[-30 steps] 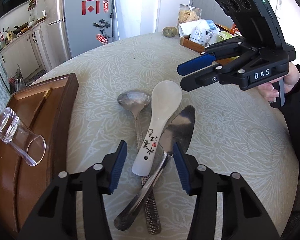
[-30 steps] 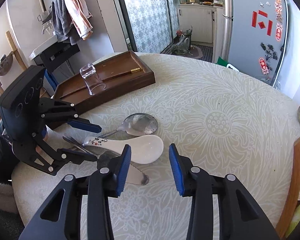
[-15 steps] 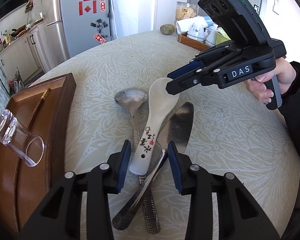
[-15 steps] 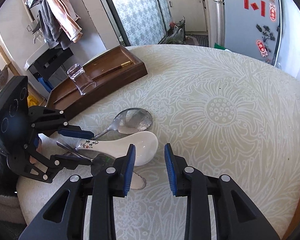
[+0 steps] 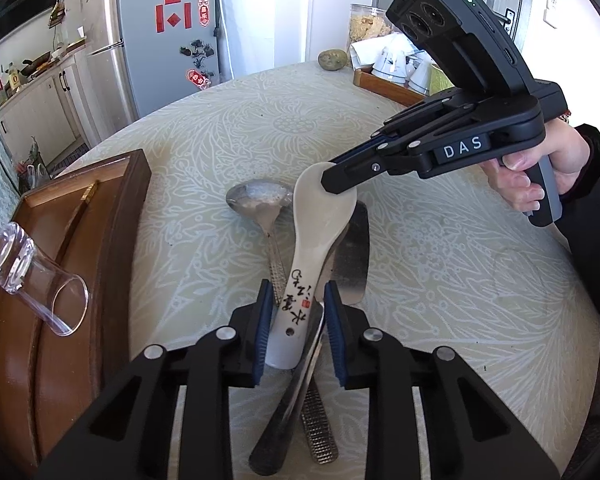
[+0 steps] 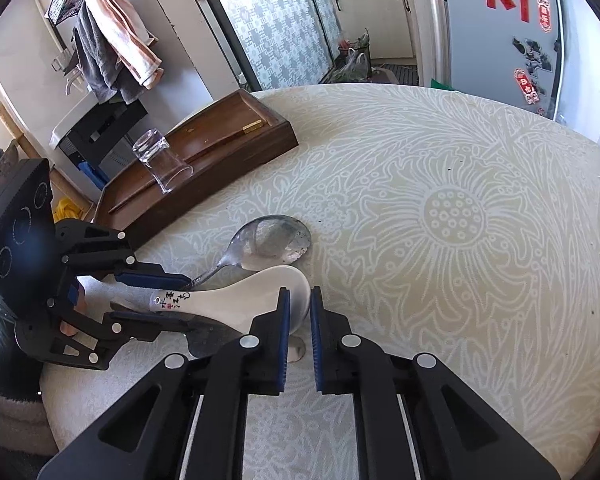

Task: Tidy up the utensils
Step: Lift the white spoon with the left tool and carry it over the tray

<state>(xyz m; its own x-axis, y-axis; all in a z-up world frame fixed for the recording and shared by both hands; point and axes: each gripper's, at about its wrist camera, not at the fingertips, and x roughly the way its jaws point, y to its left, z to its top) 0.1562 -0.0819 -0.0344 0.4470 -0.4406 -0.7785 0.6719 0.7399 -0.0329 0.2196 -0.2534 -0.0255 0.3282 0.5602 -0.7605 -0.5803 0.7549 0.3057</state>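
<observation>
A white ceramic spoon (image 5: 320,236) with black characters on its handle lies across a metal ladle (image 5: 260,200) and a metal spatula (image 5: 352,256) on the round table. My left gripper (image 5: 294,328) is closed around the spoon's handle end. My right gripper (image 6: 298,320) has its jaws nearly shut around the rim of the spoon's bowl (image 6: 288,292). The right gripper also shows in the left wrist view (image 5: 340,178), with its tip on the spoon's bowl. The ladle (image 6: 272,240) lies just beyond the spoon in the right wrist view.
A dark wooden tray (image 5: 80,248) at the table's left holds a tipped clear glass (image 5: 32,276) and chopsticks (image 5: 84,200). A second tray with cups (image 5: 396,76), a jar and a stone stand at the far edge. The fridge (image 5: 172,40) is behind.
Both grippers have closed in on the white spoon: the left one narrowed around its handle, and the right one came down and narrowed around its bowl.
</observation>
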